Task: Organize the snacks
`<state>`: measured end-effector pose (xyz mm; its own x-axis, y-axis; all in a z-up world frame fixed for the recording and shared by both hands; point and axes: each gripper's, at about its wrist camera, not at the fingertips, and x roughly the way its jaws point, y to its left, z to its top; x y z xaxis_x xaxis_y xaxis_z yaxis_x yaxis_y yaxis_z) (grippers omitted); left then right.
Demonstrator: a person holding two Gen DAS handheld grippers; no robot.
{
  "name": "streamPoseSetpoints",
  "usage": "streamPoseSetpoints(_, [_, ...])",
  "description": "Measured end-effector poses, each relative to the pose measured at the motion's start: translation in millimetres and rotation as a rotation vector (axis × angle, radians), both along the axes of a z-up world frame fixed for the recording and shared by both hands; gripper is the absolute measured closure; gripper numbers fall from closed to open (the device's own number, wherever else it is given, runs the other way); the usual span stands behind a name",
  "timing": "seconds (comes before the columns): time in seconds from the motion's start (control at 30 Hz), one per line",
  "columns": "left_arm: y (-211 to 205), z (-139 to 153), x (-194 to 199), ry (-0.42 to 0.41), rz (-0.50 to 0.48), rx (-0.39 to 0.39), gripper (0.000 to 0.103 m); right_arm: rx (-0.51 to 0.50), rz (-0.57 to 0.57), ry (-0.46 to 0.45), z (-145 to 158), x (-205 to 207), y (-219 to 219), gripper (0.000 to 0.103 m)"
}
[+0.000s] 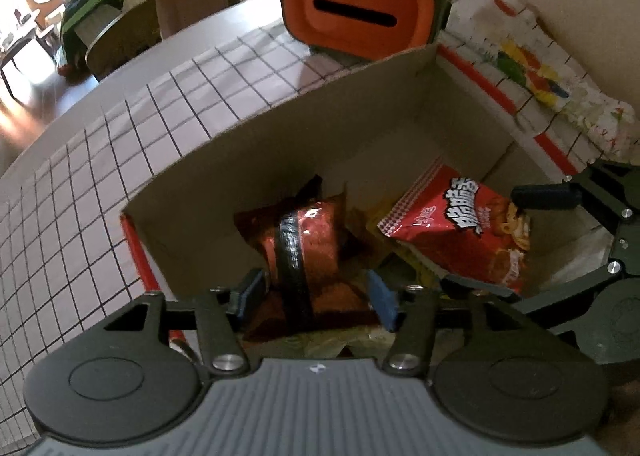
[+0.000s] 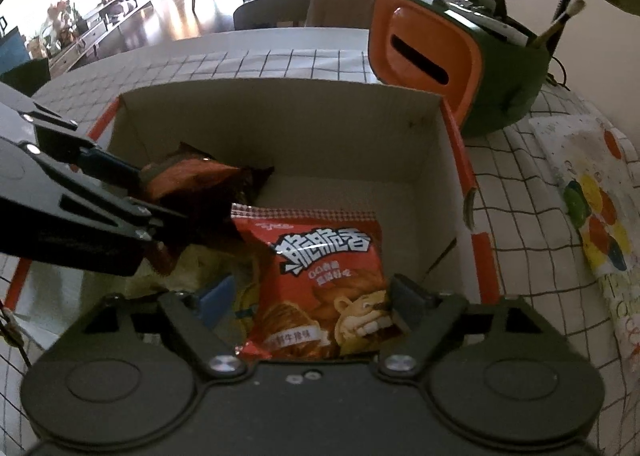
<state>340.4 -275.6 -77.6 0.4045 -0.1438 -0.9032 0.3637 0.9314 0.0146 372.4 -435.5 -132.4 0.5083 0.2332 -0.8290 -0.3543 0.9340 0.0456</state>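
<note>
An open cardboard box [image 1: 280,128] [image 2: 280,116] stands on the checked tablecloth. My left gripper [image 1: 316,296] reaches into its near left part, with its blue pads on either side of a dark red-brown snack bag [image 1: 308,240], which also shows in the right wrist view [image 2: 196,180]. My right gripper [image 2: 308,302] holds its jaws apart around the lower part of a red snack bag [image 2: 320,280] with white lettering; this bag also shows in the left wrist view [image 1: 464,232]. Yellow packets lie under both bags.
A green and orange container [image 1: 360,8] [image 2: 452,64] with brushes stands just behind the box. A colourful printed paper bag [image 1: 532,68] [image 2: 592,208] lies to the right of the box. Chairs stand beyond the table's far edge.
</note>
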Motion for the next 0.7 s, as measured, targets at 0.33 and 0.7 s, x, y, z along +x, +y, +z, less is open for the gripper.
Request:
streamPoseSetpoints(0.33, [20, 23, -24, -0.068, -0.001, -0.067, 0.032, 0.072, -0.042, -0.040, 23, -21, -4, 0.002])
streamPoseSetpoints(0.7, [51, 48, -59, -0.157, -0.022, -0.112, 0.025, 0.162, -0.119, -0.112, 54, -55, -1, 0.001])
